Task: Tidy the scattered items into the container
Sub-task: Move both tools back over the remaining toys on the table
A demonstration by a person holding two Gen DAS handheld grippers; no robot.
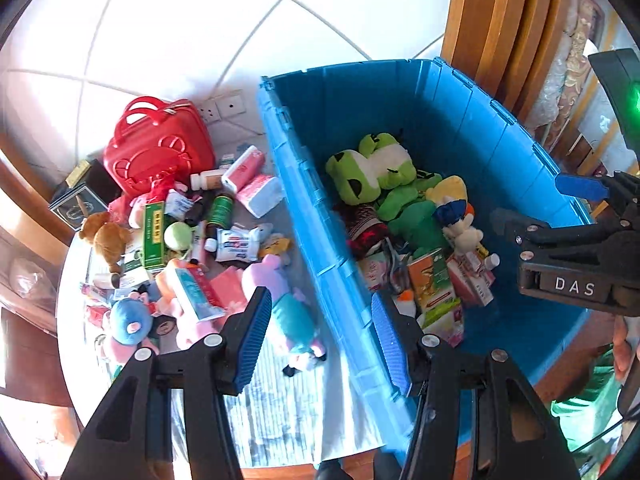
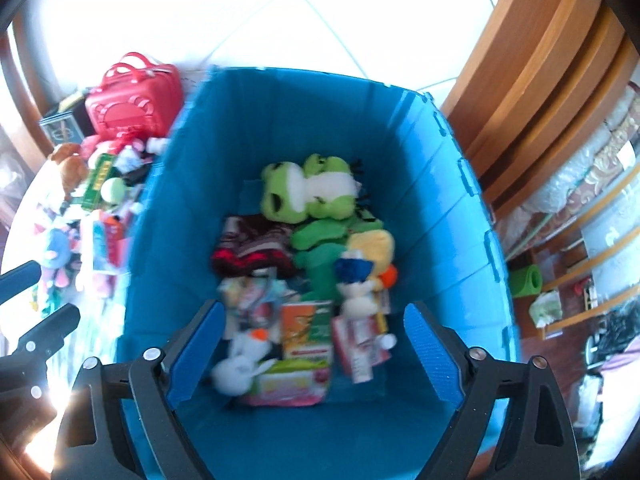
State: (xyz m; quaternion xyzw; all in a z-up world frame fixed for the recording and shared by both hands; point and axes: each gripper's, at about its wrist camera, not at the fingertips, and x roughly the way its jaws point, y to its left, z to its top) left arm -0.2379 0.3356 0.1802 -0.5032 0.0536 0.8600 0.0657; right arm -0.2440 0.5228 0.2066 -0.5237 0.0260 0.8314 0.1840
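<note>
Blue bin is seen directly ahead of and below the right gripper, whose jaws are spread wide w/ nothing between the pads; bin floor shows through the gap. Just beyond the jaws, boxes and packets are piled w/ a small white plush; farther in, a dark red cloth, then a green frog plush at the far end.

Left gripper is held over the bin's near-side wall, jaws partly apart, nothing pinched; the wall runs between the pads. Left of the jaws, on the table, a pink-and-teal plush lies nearest, then a toothpaste tube, a blue-pink plush, assorted bottles and packets. Farthest back a red case is seen by the wall. To the right of the left jaws, the right gripper is visible over the bin.
</note>
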